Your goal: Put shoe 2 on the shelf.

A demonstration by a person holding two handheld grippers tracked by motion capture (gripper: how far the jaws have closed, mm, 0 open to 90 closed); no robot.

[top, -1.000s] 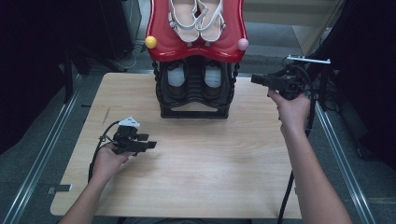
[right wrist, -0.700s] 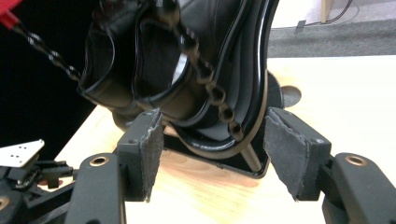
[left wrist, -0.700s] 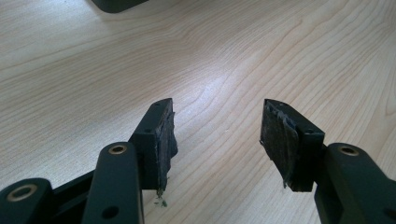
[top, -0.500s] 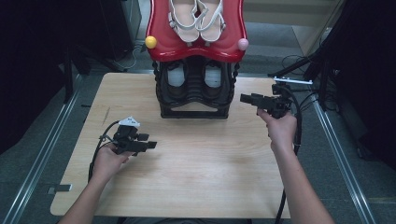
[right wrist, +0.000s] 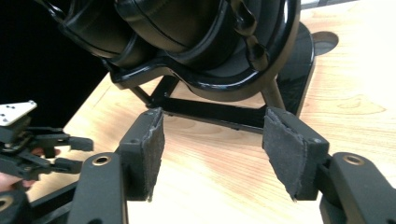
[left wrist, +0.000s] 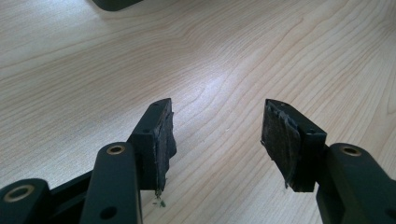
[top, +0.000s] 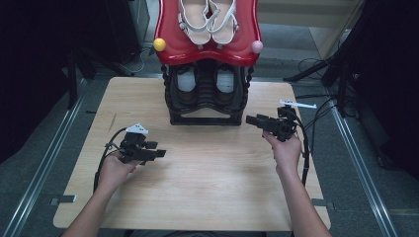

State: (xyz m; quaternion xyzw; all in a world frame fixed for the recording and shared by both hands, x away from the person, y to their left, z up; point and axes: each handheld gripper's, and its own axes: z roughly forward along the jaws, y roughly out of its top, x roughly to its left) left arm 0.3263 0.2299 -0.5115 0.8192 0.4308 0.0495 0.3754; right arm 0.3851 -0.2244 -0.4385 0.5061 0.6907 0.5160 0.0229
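Observation:
A two-tier shoe rack stands at the table's far middle, with a red upper shelf (top: pixel 170 44) that holds a pair of white sandals (top: pixel 207 17). Its black lower shelf (top: pixel 206 106) holds a pair of dark shoes with white insoles (top: pixel 226 81). My left gripper (top: pixel 159 150) hovers over the table's left part, open and empty, jaws pointing right (left wrist: pixel 217 135). My right gripper (top: pixel 251 120) is held by the rack's right front corner, open and empty, jaws pointing left. Its own view (right wrist: pixel 212 149) looks at the black rack base (right wrist: pixel 219 114) just ahead.
The light wooden table (top: pixel 212 182) has bare room in front of the rack and between the hands. A yellow knob (top: pixel 159 44) and a pink knob (top: pixel 257 47) cap the red shelf's corners. Cables (top: pixel 316 106) trail off the right side. Metal rails (top: pixel 39 168) flank the table.
My right gripper has come down and in from the far right edge toward the rack's right front corner. My left gripper has stayed put.

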